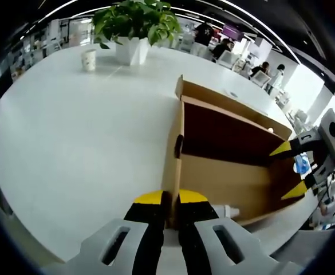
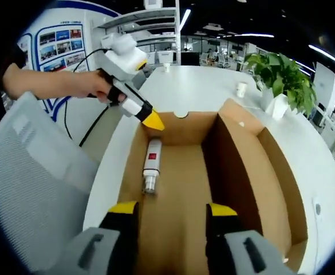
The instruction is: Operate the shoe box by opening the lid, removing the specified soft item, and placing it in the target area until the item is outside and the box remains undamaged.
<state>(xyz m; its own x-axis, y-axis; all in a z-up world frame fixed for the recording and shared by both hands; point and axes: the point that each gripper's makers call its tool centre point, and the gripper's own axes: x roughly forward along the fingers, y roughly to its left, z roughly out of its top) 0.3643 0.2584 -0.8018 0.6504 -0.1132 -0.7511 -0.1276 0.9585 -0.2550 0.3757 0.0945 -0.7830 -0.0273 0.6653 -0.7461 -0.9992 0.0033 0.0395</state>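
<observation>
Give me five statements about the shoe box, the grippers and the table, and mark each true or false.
1. The shoe box stands open, its lid folded back. True.
2. A white tube lies on the box floor. True.
3. The left gripper hangs open above the table. False: its jaws are shut on the box's end wall.
4. The right gripper holds the tube. False: its jaws are open, with the tube ahead of them, ungripped.
5. A potted plant and a paper cup stand on the white table. True.
</observation>
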